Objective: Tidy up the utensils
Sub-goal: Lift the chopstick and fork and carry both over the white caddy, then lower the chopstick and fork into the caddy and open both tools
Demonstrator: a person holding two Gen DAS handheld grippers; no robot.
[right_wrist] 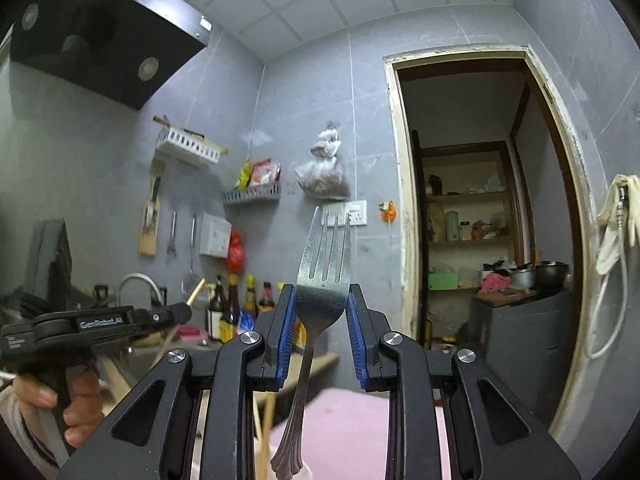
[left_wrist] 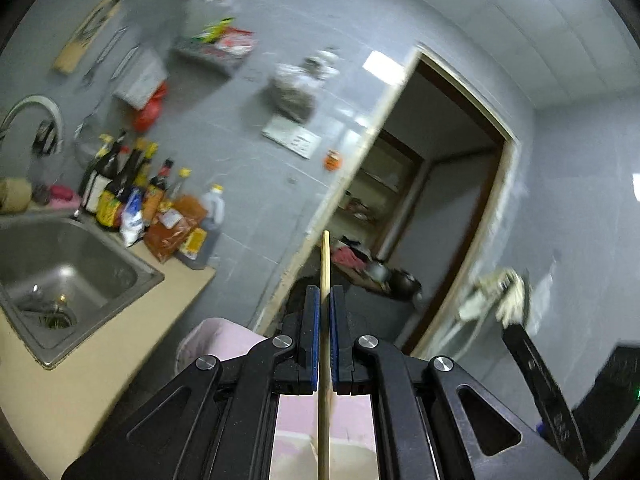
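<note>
My left gripper (left_wrist: 325, 294) is shut on a thin wooden chopstick (left_wrist: 324, 264) that runs lengthwise between the blue pads and pokes out past the tips. In the right wrist view that same gripper (right_wrist: 182, 312) is at the left, held by a hand (right_wrist: 76, 404), with the chopstick (right_wrist: 197, 290) tip slanting up. My right gripper (right_wrist: 321, 294) is shut on a metal fork (right_wrist: 325, 264), its pads pressing the sides of the fork's head. The tines point up and the handle hangs down between the arms. Both grippers are raised in the air, pointing roughly level at the grey wall.
A steel sink (left_wrist: 60, 268) sits in a beige counter (left_wrist: 120, 344) at the left, with sauce bottles (left_wrist: 132, 188) behind it. A pink-lined bin (left_wrist: 216, 340) stands below. Wall racks (right_wrist: 188, 146), a range hood (right_wrist: 100, 40), and an open doorway (right_wrist: 480, 220) to a pantry lie ahead.
</note>
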